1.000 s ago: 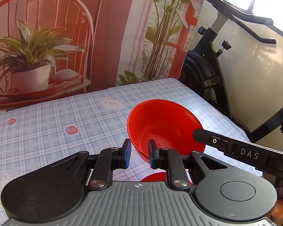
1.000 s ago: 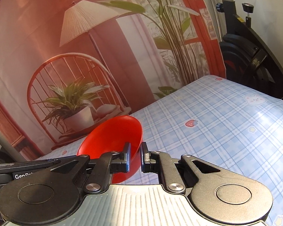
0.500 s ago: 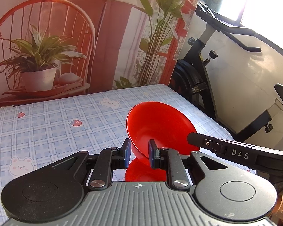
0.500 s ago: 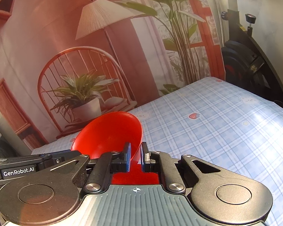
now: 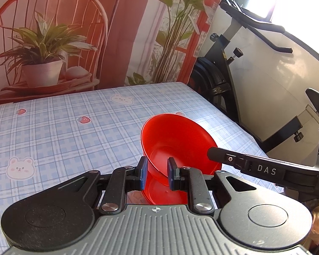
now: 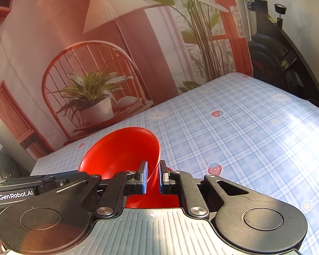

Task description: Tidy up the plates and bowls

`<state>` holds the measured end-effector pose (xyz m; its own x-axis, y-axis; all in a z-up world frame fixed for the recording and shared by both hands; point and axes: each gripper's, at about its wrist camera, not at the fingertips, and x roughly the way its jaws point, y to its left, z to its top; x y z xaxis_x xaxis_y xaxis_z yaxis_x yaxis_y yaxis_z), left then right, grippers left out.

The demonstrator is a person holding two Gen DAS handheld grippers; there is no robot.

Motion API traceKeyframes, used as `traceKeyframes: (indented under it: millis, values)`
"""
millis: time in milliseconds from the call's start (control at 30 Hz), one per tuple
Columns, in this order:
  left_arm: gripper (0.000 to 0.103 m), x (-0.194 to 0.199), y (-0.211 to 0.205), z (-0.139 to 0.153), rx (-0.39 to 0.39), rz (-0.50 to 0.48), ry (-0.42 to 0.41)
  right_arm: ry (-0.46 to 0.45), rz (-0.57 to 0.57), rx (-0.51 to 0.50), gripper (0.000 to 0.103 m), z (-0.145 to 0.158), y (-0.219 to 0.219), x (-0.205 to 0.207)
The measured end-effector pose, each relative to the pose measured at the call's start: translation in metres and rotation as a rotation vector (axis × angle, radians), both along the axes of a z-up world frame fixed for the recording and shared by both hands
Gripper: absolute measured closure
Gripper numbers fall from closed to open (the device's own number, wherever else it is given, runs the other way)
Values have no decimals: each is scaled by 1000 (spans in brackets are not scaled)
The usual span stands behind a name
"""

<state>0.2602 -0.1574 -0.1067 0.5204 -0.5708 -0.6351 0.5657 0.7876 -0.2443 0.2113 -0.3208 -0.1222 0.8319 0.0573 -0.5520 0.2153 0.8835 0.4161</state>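
**Two grippers, one red bowl, held above the tablecloth**

Both grippers clamp the same red bowl. The left gripper pinches the rim on one side; the right gripper is narrowed on the rim opposite. The bowl hangs tilted, apparently clear of the checked tablecloth, near the table edge that faces the exercise bike.

The risk, as I judge it: two hands on one rigid, smooth rim. If they drift apart or twist unevenly, the thin plastic could slip from a pad, and the bowl would drop towards that edge.
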Motion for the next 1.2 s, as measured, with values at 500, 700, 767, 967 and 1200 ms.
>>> traceKeyframes:
  millis: [500,700,767,967,1200]
  values:
    - [82,6,-13,-28,75,-11,65,39,2,70,93,-34,-13,-3]
    - [82,7,-14,-32,87,-6,70,43,10,79,93,-38,-15,-2]
    - [82,7,-14,-33,93,-9,75,44,12,78,93,-38,-15,-2]
    - [82,7,-13,-38,95,-12,94,50,25,75,92,-41,-15,-6]
    - [82,6,-14,-39,101,-2,94,46,28,69,91,-40,-14,-9]
